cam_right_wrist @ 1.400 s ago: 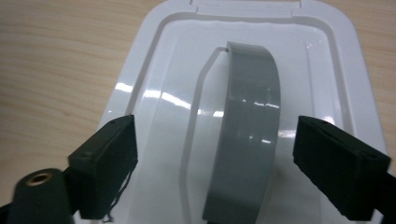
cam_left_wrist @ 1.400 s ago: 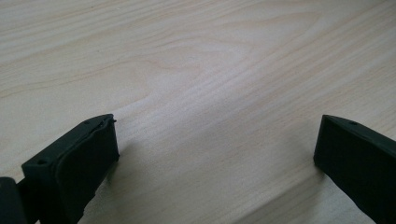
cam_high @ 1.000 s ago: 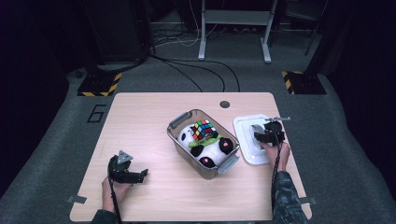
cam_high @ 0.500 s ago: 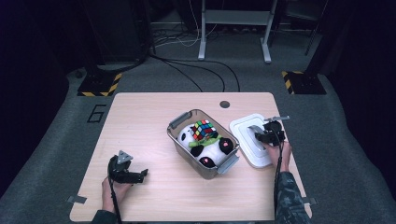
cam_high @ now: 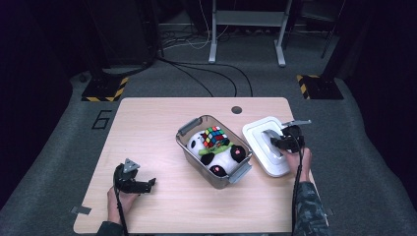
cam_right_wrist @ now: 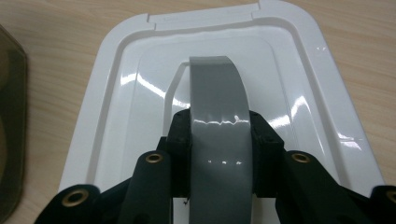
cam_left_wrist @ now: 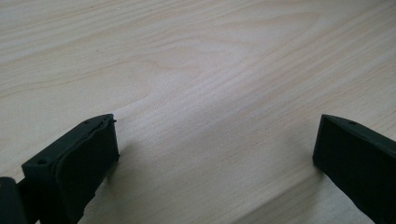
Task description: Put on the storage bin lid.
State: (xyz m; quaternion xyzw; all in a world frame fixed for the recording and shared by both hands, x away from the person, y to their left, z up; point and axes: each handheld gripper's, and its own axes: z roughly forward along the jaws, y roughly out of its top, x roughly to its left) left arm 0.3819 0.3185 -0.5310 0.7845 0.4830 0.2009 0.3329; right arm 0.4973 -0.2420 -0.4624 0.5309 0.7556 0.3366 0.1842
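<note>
Pale wood table [cam_high: 147, 132] on grey carpet [cam_high: 59, 147]; left tongs [cam_left_wrist: 215, 154] spread; right tongs [cam_right_wrist: 219, 140] pinching lid handle [cam_right_wrist: 217, 93].

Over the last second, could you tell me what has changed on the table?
The right claw has shut on the grey handle of the white lid and begun lifting it slightly. Its jaws stood wider on the lid a second ago. The left claw stayed open on the table, and the bin with its toys kept its place.

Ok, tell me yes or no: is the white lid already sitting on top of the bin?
No, the white lid lies on the table beside the bin, with the right gripper shut on its grey handle.
</note>
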